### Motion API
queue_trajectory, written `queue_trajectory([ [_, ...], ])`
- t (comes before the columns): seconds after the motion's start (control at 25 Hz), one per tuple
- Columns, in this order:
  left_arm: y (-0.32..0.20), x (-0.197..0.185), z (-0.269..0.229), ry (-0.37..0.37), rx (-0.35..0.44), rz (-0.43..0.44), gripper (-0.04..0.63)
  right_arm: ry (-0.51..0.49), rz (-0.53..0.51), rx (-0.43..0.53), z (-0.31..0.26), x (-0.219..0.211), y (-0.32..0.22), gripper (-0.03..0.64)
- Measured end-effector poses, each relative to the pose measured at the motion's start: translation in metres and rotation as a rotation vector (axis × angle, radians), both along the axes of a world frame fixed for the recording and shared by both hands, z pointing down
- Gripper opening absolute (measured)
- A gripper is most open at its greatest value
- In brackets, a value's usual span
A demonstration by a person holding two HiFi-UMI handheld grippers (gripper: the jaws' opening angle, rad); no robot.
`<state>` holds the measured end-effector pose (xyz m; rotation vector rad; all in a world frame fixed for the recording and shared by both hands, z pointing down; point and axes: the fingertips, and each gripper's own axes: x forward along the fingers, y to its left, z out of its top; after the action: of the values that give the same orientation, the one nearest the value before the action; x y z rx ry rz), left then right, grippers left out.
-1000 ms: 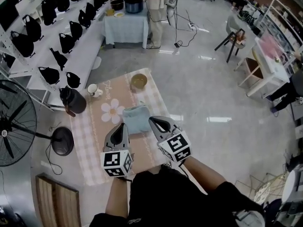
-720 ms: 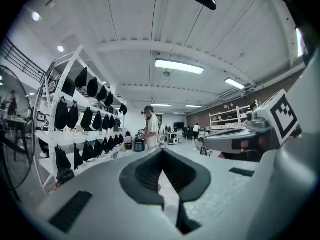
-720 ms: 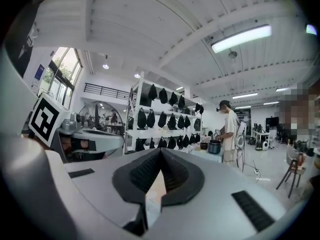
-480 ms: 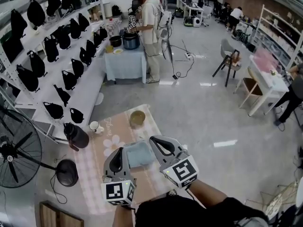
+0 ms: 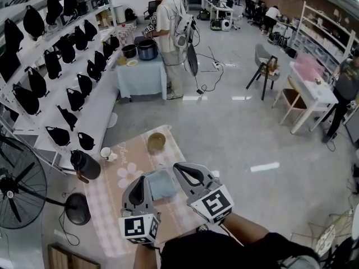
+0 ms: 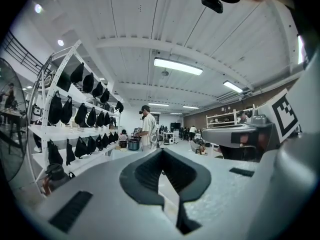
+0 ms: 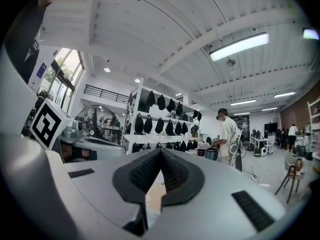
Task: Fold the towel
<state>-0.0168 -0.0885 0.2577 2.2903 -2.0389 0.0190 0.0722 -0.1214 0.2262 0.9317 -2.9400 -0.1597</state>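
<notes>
Fingers (image 6: 142, 174) of my left gripper (image 5: 145, 178) are pressed together with nothing in them. Same for my right gripper (image 5: 178, 168), closed and empty. I hold both level, up off the floor and side by side, well clear of the towel (image 5: 161, 185). It lies as a small neat square on the pink mat (image 5: 109, 203), showing between the two grippers from the head view. My guess is the fold is done, so there's no reason to grip.
</notes>
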Motion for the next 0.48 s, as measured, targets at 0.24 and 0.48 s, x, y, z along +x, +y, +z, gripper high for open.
queue_trajectory([
  [0.24, 0.003, 0.011, 0.001, 0.007, -0.008, 0.018, 0.005, -0.009, 0.004, -0.005, -0.004, 0.007, 0.006, 0.001],
  [0.48, 0.004, 0.017, 0.000, 0.020, -0.010, 0.030, 0.005, -0.019, 0.013, -0.027, -0.001, 0.014, 0.008, 0.002],
])
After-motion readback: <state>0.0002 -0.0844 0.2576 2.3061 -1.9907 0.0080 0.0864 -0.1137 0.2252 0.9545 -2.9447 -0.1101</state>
